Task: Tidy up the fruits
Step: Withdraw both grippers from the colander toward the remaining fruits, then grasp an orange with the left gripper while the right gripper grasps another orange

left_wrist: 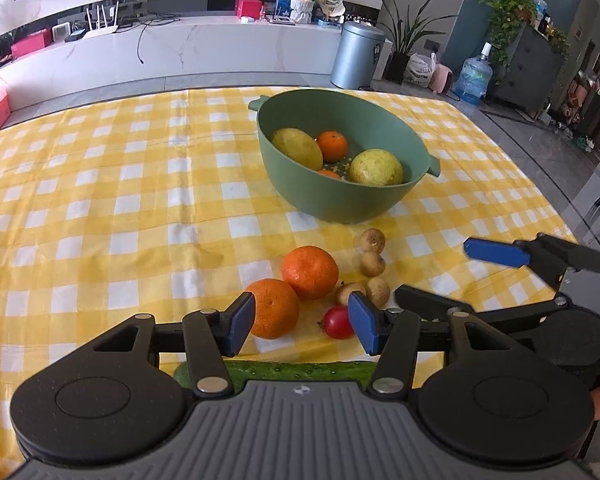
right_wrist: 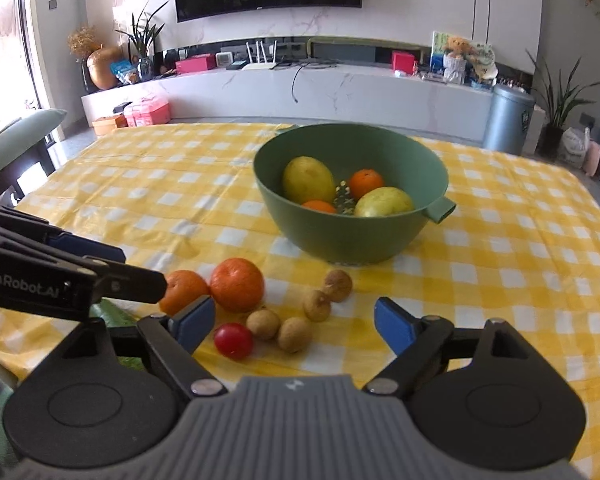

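A round green plastic bowl (right_wrist: 352,196) with small side handles stands toward the far middle of the desk (left_wrist: 100,184), which is covered in a yellow-and-white checked cloth. Inside it lie two large yellow-green fruits (right_wrist: 308,179) and two small oranges (right_wrist: 366,182). Near the bowl, on the cloth, two loose oranges (left_wrist: 310,272) touch each other; just right of them sit four small brown round fruits (right_wrist: 294,334) and one red cherry tomato (right_wrist: 233,341). A dark green cucumber (left_wrist: 284,372) lies at the near edge. The left tongs (left_wrist: 302,322) are spread wide, empty, above the nearer orange and the tomato. The right tongs (right_wrist: 294,326) are also spread wide, empty, above the brown fruits.
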The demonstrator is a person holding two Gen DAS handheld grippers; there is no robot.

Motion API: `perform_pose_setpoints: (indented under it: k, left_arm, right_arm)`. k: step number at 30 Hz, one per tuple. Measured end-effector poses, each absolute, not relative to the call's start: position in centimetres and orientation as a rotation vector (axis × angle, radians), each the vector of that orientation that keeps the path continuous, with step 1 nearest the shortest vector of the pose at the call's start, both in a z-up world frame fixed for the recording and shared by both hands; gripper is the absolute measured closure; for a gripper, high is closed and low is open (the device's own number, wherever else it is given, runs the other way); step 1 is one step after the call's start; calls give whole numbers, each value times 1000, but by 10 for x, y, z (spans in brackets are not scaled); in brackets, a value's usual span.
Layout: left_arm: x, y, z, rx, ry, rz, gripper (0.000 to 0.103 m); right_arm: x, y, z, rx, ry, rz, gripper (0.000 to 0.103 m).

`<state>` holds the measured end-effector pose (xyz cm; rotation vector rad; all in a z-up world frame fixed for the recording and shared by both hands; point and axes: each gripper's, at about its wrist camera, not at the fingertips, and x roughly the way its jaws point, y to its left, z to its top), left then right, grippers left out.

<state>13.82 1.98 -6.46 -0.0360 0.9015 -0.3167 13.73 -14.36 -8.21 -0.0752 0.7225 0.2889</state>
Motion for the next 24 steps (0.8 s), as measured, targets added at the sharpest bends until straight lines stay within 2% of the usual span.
perform_pose_setpoints:
  k: [4, 5, 7, 9, 19, 24]
  left_arm:
    - [146, 22, -75, -35, 934, -303, 40]
    - [148, 22, -78, -32, 941, -299, 40]
    - [152, 21, -84, -16, 956, -292, 40]
    - [157, 19, -90, -4, 976, -291, 40]
    - [174, 18, -111, -14, 1038, -267, 41]
    - [177, 25, -113, -48, 1040, -259, 50]
  right_arm:
    - [141, -146, -85, -104, 703, 262, 23]
    - [143, -147, -85, -98, 709, 260, 26]
    - [147, -150, -87, -65, 734, 271, 40]
    - [152, -153, -88, -23, 764, 294, 43]
    - [167, -146, -93, 62, 792, 376, 45]
    - [171, -138, -95, 31, 787, 404, 45]
